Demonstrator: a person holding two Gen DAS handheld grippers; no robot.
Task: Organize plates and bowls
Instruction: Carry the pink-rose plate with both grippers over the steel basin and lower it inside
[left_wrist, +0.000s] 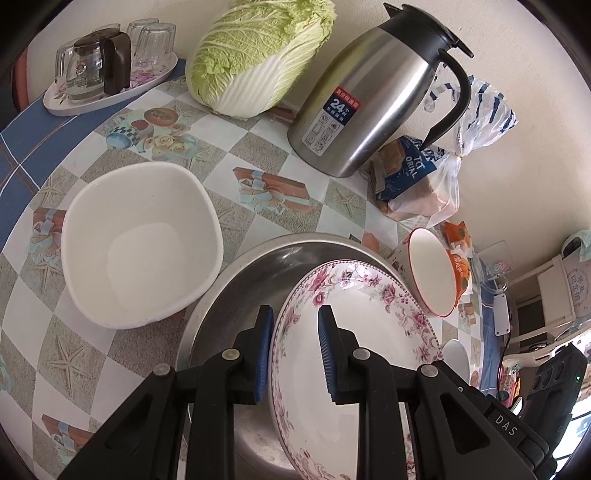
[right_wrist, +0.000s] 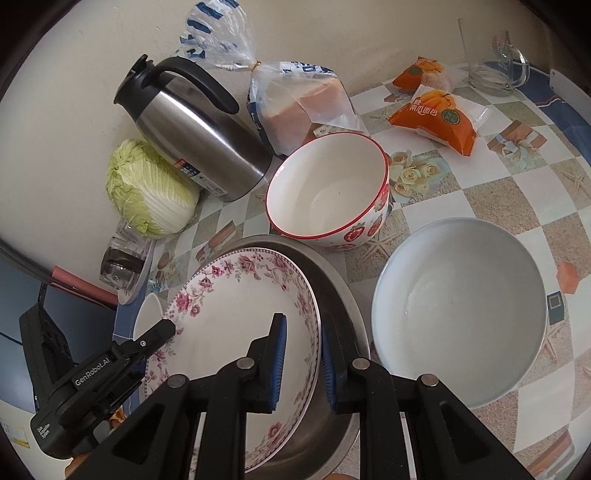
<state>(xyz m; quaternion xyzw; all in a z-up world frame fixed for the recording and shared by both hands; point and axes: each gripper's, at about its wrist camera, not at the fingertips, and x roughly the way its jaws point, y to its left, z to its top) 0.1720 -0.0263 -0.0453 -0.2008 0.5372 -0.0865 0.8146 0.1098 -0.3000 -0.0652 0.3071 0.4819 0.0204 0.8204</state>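
Note:
A floral-rimmed plate (left_wrist: 369, 332) (right_wrist: 240, 314) sits in a steel basin (left_wrist: 236, 288) (right_wrist: 332, 280). My left gripper (left_wrist: 295, 350) straddles the plate's left rim, one pad outside, one inside, with a gap to the rim. My right gripper (right_wrist: 301, 362) straddles the plate's right rim the same way. The left gripper also shows in the right wrist view (right_wrist: 162, 332) at the plate's left edge. A white squarish bowl (left_wrist: 140, 243) lies left of the basin. A red-rimmed strawberry bowl (right_wrist: 328, 188) (left_wrist: 432, 273) and a pale blue bowl (right_wrist: 458, 310) stand to the right.
A steel thermos jug (left_wrist: 373, 96) (right_wrist: 195, 129), a napa cabbage (left_wrist: 258, 55) (right_wrist: 147, 188), bagged bread (left_wrist: 413, 181) (right_wrist: 299, 107) and orange snack packs (right_wrist: 436, 114) line the wall. A tray with a glass pot and cups (left_wrist: 107, 66) sits far left.

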